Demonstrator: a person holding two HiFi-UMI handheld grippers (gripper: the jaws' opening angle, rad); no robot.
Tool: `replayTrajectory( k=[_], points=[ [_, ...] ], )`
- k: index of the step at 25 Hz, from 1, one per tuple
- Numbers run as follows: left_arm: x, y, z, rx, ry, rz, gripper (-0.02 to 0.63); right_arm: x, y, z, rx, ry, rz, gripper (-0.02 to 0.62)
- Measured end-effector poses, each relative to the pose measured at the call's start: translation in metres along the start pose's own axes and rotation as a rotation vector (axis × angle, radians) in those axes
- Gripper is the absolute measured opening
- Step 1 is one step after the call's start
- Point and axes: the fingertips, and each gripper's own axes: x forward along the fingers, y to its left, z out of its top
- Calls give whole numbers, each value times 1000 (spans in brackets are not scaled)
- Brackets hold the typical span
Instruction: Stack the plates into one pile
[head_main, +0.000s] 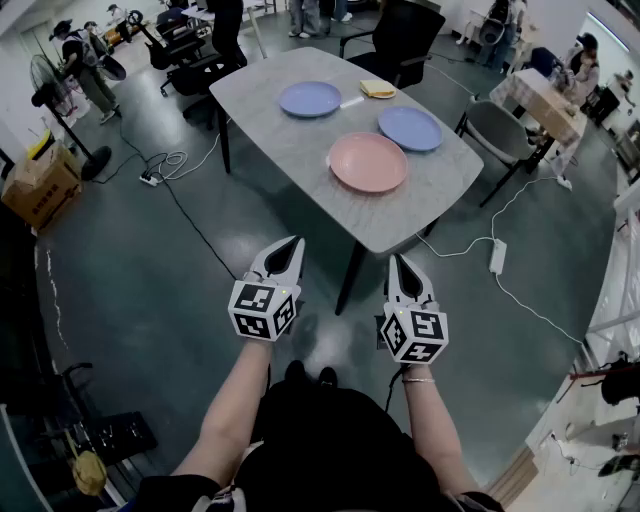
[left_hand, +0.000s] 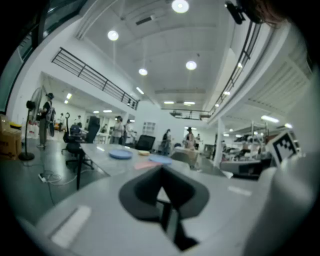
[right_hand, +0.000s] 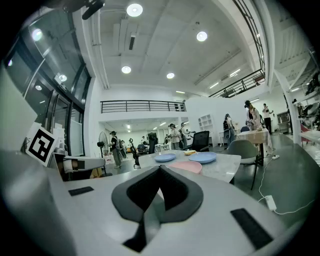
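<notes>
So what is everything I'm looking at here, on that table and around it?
table: one, grey, ahead of the person
blue plates: two, blue, far left and right of the tabletop
pink plate: one, pink, near edge of the tabletop
yellow item: one, yellow, table's far edge; too small to identify
black chair: one, black, table's far end
grey chair: one, grey, right of the table
fan: one, black, floor at left
cardboard box: one, brown, floor at far left
power strip: one, white, floor right of the table
people: several, far background
left gripper: one, white and black, jaws shut, empty
right gripper: one, white and black, jaws shut, empty
</notes>
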Motion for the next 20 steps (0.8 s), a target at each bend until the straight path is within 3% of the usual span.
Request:
replayTrajectory(
  k=[15, 20],
  points=[
    [4, -6, -4, -5, -9, 44, 9, -1, -18, 7, 38, -33, 8, 6],
    [0, -2, -4, -5, -5, 63, 43, 0, -19, 5, 62, -25, 15, 8]
  ],
)
